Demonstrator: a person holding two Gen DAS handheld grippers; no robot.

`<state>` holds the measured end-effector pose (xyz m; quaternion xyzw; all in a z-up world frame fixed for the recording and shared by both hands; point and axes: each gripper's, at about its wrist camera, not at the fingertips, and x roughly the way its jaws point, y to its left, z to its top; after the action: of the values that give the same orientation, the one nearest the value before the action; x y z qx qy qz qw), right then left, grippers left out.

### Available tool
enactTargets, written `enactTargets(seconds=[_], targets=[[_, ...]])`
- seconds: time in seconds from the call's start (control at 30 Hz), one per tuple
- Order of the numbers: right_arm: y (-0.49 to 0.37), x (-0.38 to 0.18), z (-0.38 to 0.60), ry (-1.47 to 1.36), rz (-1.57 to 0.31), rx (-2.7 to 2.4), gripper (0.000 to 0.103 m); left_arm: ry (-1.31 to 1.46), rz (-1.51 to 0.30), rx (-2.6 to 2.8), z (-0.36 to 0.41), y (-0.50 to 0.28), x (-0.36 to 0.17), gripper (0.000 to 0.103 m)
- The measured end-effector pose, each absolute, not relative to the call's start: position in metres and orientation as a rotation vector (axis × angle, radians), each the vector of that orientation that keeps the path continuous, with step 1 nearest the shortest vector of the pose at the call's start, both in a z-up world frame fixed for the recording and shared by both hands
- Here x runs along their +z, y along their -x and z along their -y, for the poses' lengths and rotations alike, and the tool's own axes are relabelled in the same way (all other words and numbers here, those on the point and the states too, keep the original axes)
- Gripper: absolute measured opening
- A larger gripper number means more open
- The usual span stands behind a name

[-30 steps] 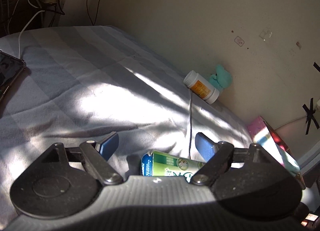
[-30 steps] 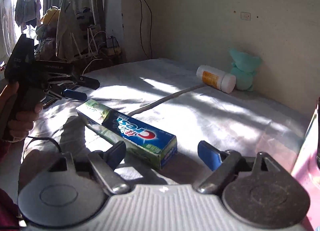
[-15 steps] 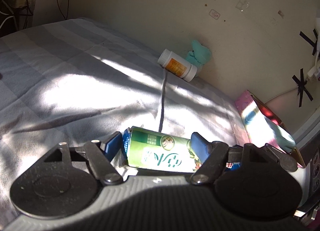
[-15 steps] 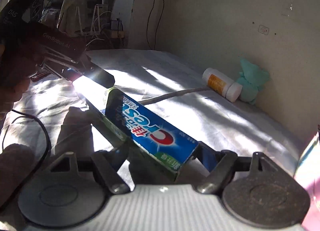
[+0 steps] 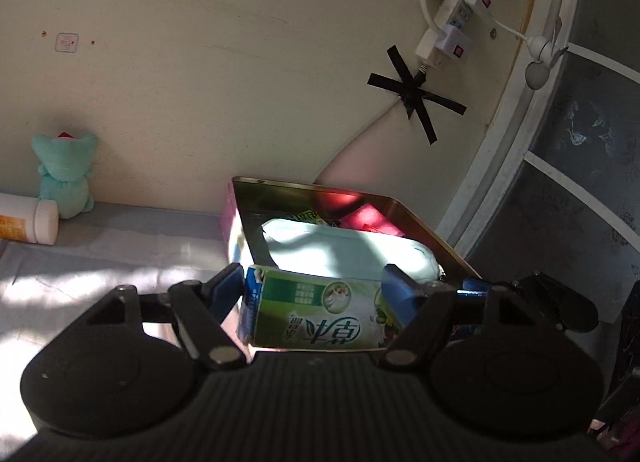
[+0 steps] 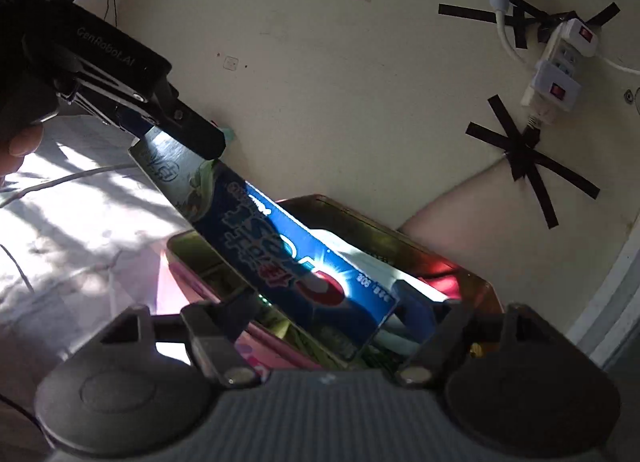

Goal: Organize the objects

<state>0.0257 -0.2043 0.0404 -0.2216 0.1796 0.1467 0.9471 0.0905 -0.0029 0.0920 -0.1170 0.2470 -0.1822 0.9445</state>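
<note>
Cream wall (image 5: pixel 240 62) fills the background in both views, with black tape crosses (image 5: pixel 416 98) and a white power strip (image 5: pixel 448 30) at upper right. Grey bedsheet (image 5: pixel 100 254) runs along the lower left, sunlit in patches.

Box (image 5: pixel 324 306) (toothpaste carton): held at both ends, off the sheet, over an open tin (image 5: pixel 424 230) at centre frame. In the right wrist view it runs diagonally from upper left down to lower centre, blue face up.

Left gripper (image 5: pixel 314 288): jaws have just been closing, now at medium width, blue pads pressed on the green end of the box. Seen from the right wrist view, it comes in from the upper left, angled downward, a person's fingers (image 6: pixel 20 142) on its handle at the left edge.

Right gripper (image 6: pixel 332 310): jaws have just opened a little, yet both pads touch the blue end of the box; it points down toward the tin.

Tin: pink outer wall, gold rim, holds a pale pouch (image 5: pixel 344 246) and red packets (image 5: pixel 368 218).

Pill bottle (image 5: pixel 28 222) lies on its side at far left, touching a teal plush (image 5: pixel 66 174) leaning on the wall.
</note>
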Motion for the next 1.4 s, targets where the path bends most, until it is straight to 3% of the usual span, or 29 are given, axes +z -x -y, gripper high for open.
enactTargets(seconds=[0.1, 0.5, 0.87, 1.4], targets=[[-0.042, 0.029, 0.223, 0.459, -0.375, 0.143, 0.086, 0.214, -0.563, -0.392, 0.028, -0.113, 0.076, 0.078], [0.001, 0.04, 0.236, -0.01, -0.229, 0.256, 0.086, 0.2, -0.499, -0.275, -0.012, -0.056, 0.076, 0.078], [0.022, 0.044, 0.171, -0.142, -0.235, 0.461, 0.086, 0.209, -0.462, -0.067, -0.086, -0.015, 0.052, 0.081], [0.018, 0.001, 0.074, -0.035, -0.425, 0.601, 0.069, 0.301, -0.501, 0.163, -0.161, -0.011, 0.007, 0.081]])
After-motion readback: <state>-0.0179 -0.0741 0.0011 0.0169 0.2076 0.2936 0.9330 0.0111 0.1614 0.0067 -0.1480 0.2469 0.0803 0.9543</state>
